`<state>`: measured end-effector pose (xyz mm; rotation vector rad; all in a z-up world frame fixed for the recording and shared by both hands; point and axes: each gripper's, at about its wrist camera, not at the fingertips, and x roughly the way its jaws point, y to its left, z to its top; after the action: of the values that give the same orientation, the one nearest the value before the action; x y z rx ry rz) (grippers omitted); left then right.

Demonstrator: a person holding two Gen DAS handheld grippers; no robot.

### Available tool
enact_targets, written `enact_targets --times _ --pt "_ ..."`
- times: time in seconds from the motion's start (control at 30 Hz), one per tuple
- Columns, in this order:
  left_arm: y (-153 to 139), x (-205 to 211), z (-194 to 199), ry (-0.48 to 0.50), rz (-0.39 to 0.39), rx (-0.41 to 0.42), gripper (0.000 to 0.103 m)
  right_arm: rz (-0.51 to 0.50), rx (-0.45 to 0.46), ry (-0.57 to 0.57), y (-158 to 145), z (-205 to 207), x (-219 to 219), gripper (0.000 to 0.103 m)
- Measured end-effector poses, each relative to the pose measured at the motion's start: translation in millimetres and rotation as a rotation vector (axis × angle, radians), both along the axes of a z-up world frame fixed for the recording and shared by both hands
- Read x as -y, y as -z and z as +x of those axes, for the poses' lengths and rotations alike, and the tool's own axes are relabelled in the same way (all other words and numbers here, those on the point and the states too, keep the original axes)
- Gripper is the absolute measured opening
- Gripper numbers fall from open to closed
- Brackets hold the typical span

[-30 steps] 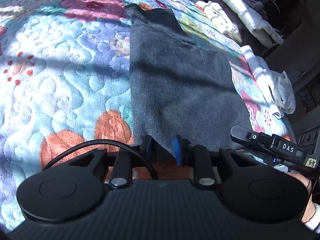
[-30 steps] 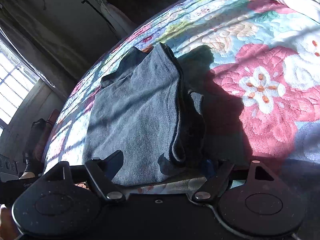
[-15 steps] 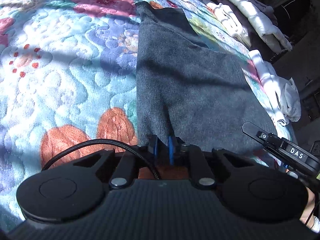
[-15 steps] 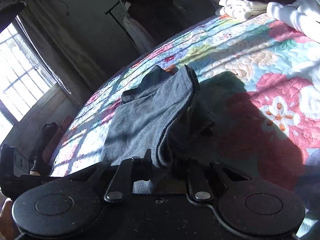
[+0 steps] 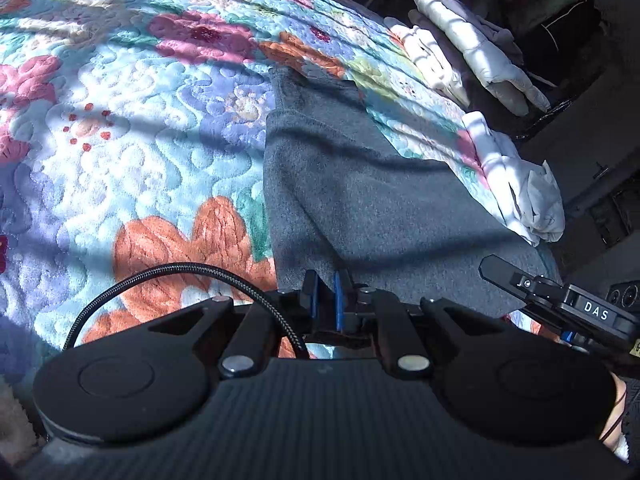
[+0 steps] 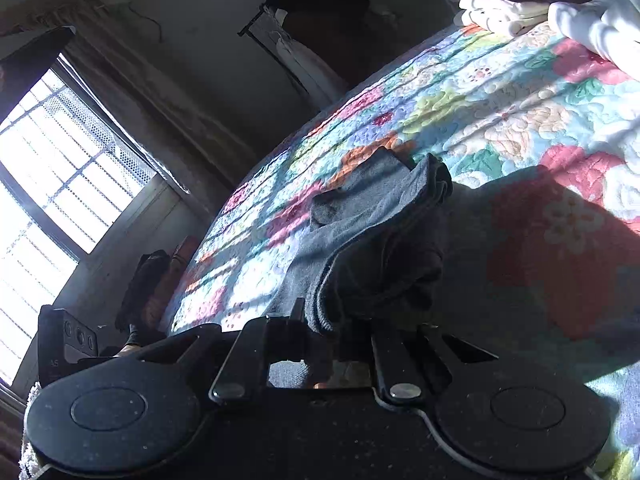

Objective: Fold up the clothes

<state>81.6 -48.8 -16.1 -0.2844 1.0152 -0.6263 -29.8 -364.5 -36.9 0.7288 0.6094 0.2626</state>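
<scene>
A dark grey garment (image 5: pixel 380 208) lies lengthwise on the floral bedspread (image 5: pixel 140 160), its far end flat and its near edge raised. My left gripper (image 5: pixel 326 300) is shut on the near left corner, with cloth pinched between the blue pads. In the right wrist view the same grey garment (image 6: pixel 360 216) hangs in layered folds from my right gripper (image 6: pixel 324 320), which is shut on the near right corner. The right gripper's body (image 5: pixel 580 312) shows at the right of the left wrist view. Beneath the lifted cloth lies deep shadow.
Folded white clothes (image 5: pixel 516 184) lie on the bed's right edge, with more white bundles (image 5: pixel 472 40) stacked beyond. They also show as white clothes (image 6: pixel 600 28) at the top right. A barred window (image 6: pixel 48 184) and a dark room lie past the bedspread (image 6: pixel 520 120).
Both grippers closed on the garment's near edge, the right from wide open. Both then rose, lifting that edge off the bed, and the right camera tilted up toward the room.
</scene>
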Motion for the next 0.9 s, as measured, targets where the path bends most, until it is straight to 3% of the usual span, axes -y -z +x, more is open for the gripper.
enact_targets --times 0.13,0.33,0.47,0.57,0.77,0.9 --pt "-11.8 -0.9 -18.9 0.012 -0.001 0.008 0.008 -0.021 -0.029 -0.056 -14.0 -22.9 -3.0 0.015" --pt "-15.9 12.1 8.4 -0.004 -0.015 0.017 0.008 -0.106 -0.022 -0.027 -22.1 -7.0 0.2 0.015" --pt "-17.7 27.5 36.1 -0.026 0.073 0.036 0.009 -0.117 -0.038 -0.004 -32.6 28.7 3.9 0.015" --pt "-22.4 35.6 61.4 -0.046 0.075 0.054 0.009 -0.074 -0.069 0.035 -39.4 58.4 10.1 0.015" --pt "-22.1 52.0 111.0 -0.055 0.103 0.068 0.008 -0.104 -0.085 0.084 -48.6 106.2 14.1 0.015" --pt "-16.2 50.9 133.7 -0.084 0.081 0.081 0.008 -0.118 -0.116 0.115 -42.9 133.8 21.2 0.015"
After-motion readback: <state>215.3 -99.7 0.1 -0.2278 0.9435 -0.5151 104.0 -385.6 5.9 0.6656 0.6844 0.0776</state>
